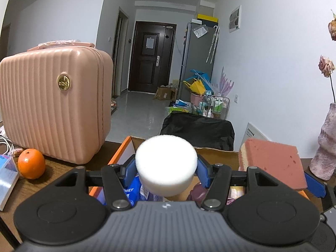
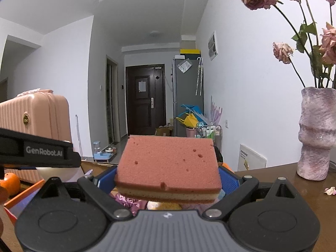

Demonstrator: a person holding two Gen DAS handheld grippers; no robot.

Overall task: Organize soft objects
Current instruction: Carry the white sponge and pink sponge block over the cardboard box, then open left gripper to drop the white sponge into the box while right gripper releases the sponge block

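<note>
Foam puck [image 1: 166,163] clamped in L gripper [image 1: 166,169], sponge [image 2: 168,166] pinched in R gripper [image 2: 168,180], both seemingly over box rim [image 1: 122,151]

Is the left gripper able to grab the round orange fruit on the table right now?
Probably not. The left gripper is already shut on a round white foam sponge, so its jaws are full. The round orange fruit sits off to its left, unblocked.

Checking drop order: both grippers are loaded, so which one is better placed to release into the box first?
Left, probably. The left gripper holds the white round sponge directly above the open cardboard box; the right gripper's pink sponge sits nearer the box's right edge.
</note>
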